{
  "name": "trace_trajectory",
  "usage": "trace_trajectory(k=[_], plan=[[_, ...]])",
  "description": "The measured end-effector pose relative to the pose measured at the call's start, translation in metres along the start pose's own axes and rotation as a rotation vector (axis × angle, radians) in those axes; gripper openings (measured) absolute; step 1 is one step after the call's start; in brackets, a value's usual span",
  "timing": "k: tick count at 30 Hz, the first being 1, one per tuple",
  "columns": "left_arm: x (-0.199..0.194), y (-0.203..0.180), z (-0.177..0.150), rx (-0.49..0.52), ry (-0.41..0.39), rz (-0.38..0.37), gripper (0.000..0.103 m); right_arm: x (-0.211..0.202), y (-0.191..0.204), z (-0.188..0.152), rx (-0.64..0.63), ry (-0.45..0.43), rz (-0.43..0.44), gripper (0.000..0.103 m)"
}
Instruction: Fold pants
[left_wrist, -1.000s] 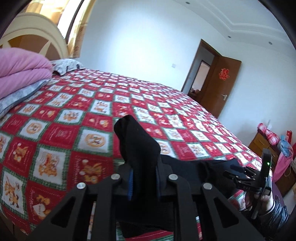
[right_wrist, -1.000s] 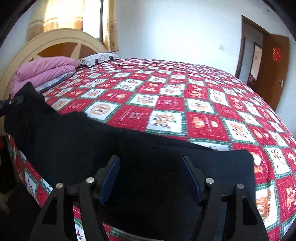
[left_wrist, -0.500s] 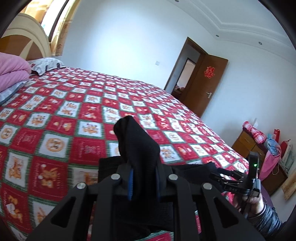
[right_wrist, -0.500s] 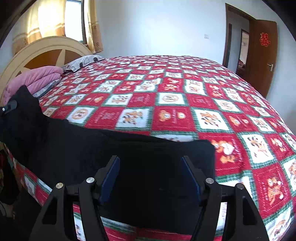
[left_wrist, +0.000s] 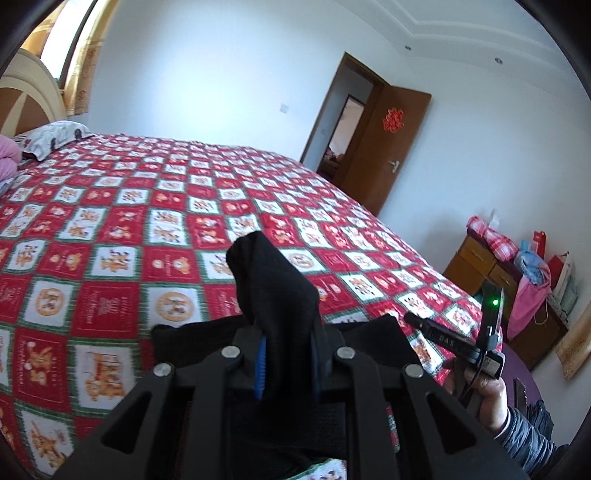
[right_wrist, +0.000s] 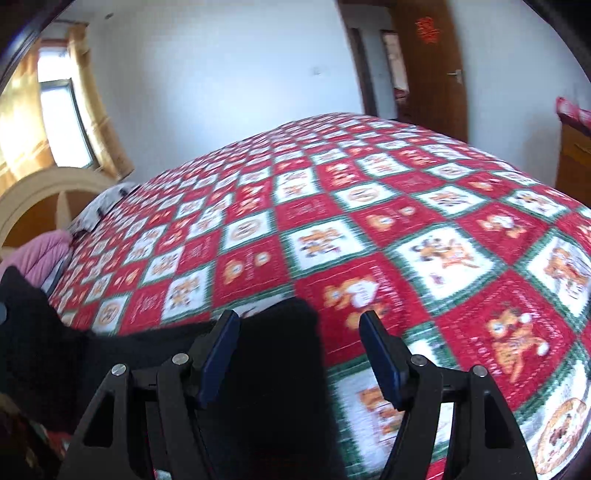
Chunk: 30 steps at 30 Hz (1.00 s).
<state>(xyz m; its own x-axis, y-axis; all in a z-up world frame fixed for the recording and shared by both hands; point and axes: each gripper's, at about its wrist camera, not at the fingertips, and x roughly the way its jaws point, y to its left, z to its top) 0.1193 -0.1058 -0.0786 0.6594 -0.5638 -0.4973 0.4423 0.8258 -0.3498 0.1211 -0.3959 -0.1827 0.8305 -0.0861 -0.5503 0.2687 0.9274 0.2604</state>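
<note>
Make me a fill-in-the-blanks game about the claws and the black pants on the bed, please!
1. The left claw is clamped shut on the black ____.
2. The right claw has its jaws ____, with nothing pinched between the blue pads.
3. The pants lie at the edge of a bed covered by a red, white and ____ quilt.
4. The brown wooden ____ behind the bed stands open.

Missing words: pants; open; green; door
</note>
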Motion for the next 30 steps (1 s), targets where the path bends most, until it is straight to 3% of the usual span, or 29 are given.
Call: trace_trajectory(k=[9,20,25,30], plan=[[0.039,-0.031,-0.002,0.026,0.077,0.003,0.019,-0.005,-0.037,0.005,0.120,-0.074,-0.103,0.069],[0.079,-0.084,-0.002,0.147,0.147,0.052,0.019,0.002,-0.058,0.004,0.183,-0.075,-0.131,0.069],[0.104,-0.096,-0.011,0.208,0.189,0.092,0.019,0.002,-0.062,0.003,0.201,-0.075,-0.129,0.069],[0.123,-0.098,-0.019,0.205,0.217,0.110,0.018,0.003,-0.064,0.003,0.213,-0.074,-0.120,0.069]])
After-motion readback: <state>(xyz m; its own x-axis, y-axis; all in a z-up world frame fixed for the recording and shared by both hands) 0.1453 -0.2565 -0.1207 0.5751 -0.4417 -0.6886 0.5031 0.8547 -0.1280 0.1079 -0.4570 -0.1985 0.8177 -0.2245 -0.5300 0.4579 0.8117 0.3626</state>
